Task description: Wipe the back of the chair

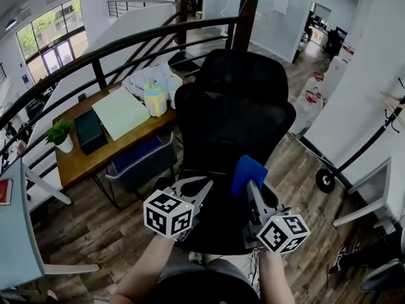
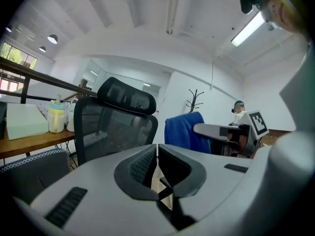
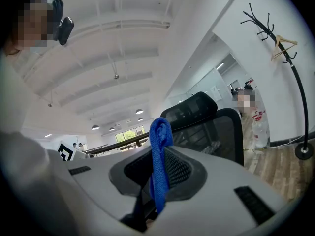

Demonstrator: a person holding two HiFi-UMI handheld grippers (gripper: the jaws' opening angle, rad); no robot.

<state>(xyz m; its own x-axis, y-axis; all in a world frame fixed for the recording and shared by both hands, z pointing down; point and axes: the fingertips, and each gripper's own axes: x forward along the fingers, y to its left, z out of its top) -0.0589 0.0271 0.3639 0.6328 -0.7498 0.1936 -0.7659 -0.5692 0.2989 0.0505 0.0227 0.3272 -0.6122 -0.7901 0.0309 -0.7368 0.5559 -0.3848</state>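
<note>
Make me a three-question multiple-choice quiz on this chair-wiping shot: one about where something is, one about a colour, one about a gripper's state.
1. Where does the potted plant stand? A on the floor; B on the wooden desk; C on a chair seat.
2. What colour is the cloth in the right gripper? A blue; B yellow; C white.
3. How is the left gripper set? A fingers wide apart; B fingers shut on a cloth; C fingers shut on nothing.
Answers: 1 B, its white pot rests on the desktop in the head view. 2 A, a blue fold sticks up between the right fingers. 3 C, the left gripper view shows the fingers meeting with nothing between them.
</note>
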